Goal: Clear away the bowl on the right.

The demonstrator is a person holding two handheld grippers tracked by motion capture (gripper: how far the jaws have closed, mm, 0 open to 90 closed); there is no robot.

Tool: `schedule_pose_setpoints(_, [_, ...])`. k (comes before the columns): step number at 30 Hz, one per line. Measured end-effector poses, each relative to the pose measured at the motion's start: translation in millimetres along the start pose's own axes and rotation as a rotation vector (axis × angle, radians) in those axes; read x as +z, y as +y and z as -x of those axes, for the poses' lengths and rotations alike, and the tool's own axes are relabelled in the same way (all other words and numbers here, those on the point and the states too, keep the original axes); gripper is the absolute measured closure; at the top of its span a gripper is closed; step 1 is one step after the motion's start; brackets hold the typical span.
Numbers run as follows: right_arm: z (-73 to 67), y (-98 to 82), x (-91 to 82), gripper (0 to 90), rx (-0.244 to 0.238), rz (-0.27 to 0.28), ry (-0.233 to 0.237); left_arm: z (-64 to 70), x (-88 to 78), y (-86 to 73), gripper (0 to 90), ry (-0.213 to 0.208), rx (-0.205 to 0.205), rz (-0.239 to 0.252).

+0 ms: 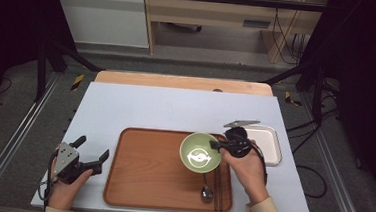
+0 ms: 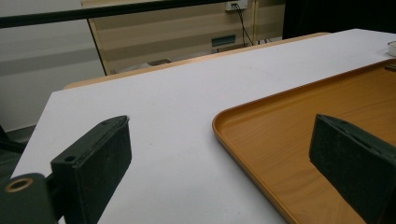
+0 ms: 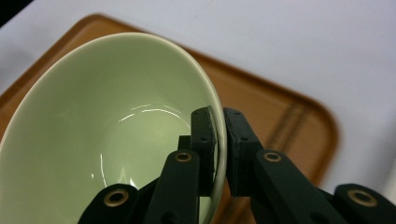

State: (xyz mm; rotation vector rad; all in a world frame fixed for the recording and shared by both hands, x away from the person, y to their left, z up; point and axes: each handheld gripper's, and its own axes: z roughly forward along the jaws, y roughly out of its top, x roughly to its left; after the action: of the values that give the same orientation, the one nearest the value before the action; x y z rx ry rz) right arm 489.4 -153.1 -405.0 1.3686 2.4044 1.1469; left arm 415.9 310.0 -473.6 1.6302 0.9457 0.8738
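Right gripper (image 1: 217, 145) clamps the green bowl (image 1: 201, 152) by its rim, over the tray's (image 1: 140, 183) right half. Left gripper (image 1: 92, 154) rests released near the surface's (image 1: 165, 109) front-left corner.

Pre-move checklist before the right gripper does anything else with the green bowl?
1. Grip on bowl: ok. The right gripper has one jaw inside and one outside the rim of the green bowl, closed on it.
2. Bowl contents: ok. Its inside looks empty, nothing to spill.
3. Bowl's contact with wooden tray: cannot tell whether it is lifted or resting.
4. Things near the bowl: not ok. The spoon and chopsticks lie on the tray just below the bowl in the high view.
5. Left gripper: ok. Open, off the tray's left edge, holding nothing.
6. White tray: ok. Looks empty, behind the right gripper.
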Motion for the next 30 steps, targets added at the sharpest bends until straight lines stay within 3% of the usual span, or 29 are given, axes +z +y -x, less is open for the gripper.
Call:
schedule_pose_setpoints(5, [-20.1,-7.0,22.5,83.6,-0.032,-0.063,0.039,0.4,0.4,0.2,5.4,-0.002,0.001,0.0])
schedule_pose_setpoints(14, [-25.9,-14.4,37.7,83.4,-0.035,-0.117,0.052,1.3,0.6,0.7,5.5,-0.005,0.005,-0.002])
schedule_pose_setpoints(24, [-17.6,-17.4,42.0,82.1,-0.021,-0.099,0.086,2.2,1.4,0.5,5.5,-0.007,0.005,-0.003])
schedule_pose_setpoints(26, [-16.7,-16.8,38.9,78.7,-0.015,-0.079,0.088,1.7,1.2,0.3,5.5,-0.007,0.005,-0.003])
schedule_pose_setpoints(30, [-12.7,-13.6,27.5,68.1,-0.049,-0.04,0.072,0.2,1.1,-0.3,5.4,-0.003,0.002,-0.005])
